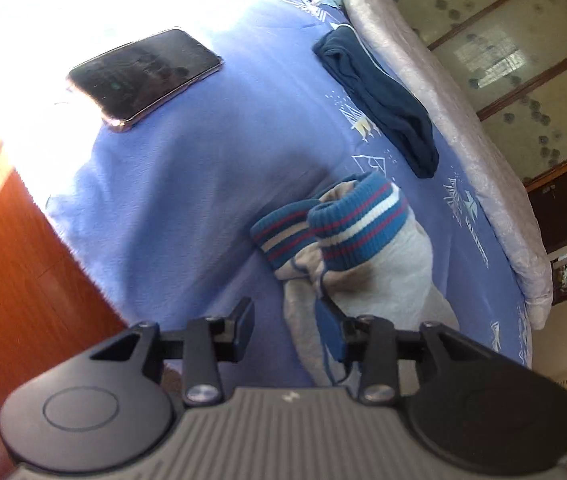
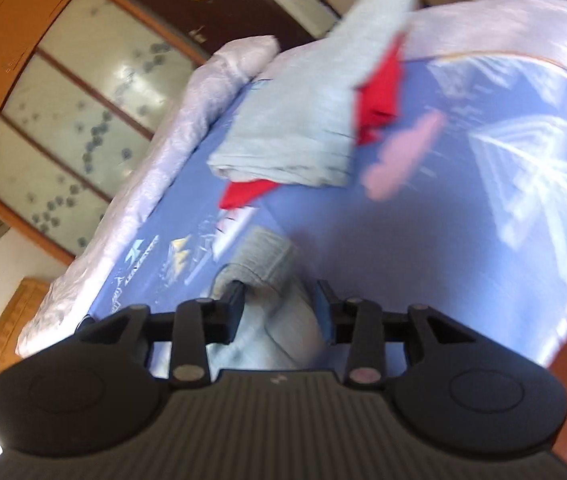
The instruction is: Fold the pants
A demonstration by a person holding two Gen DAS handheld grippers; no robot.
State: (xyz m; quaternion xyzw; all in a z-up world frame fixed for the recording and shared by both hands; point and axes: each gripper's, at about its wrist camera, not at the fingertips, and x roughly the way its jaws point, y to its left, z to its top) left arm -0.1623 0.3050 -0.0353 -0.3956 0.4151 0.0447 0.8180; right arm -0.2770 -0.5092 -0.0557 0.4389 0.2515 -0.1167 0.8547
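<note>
Your left hand-held gripper (image 1: pixel 289 330) is narrow and empty — the grey pants (image 1: pixel 363 264) lie on the bed (image 1: pixel 187 184) at its 1 o'clock. The right hand-held gripper (image 2: pixel 279 312) straddles the waistband, not clamped — it could slip free.

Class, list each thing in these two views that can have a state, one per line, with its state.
Grey pants: bunched, striped cuffs side by side.
Phone: flat, screen dark.
Navy garment: folded.
Light blue garment: folded, atop red cloth.
Left gripper: open.
Right gripper: open, over grey fabric.
</note>
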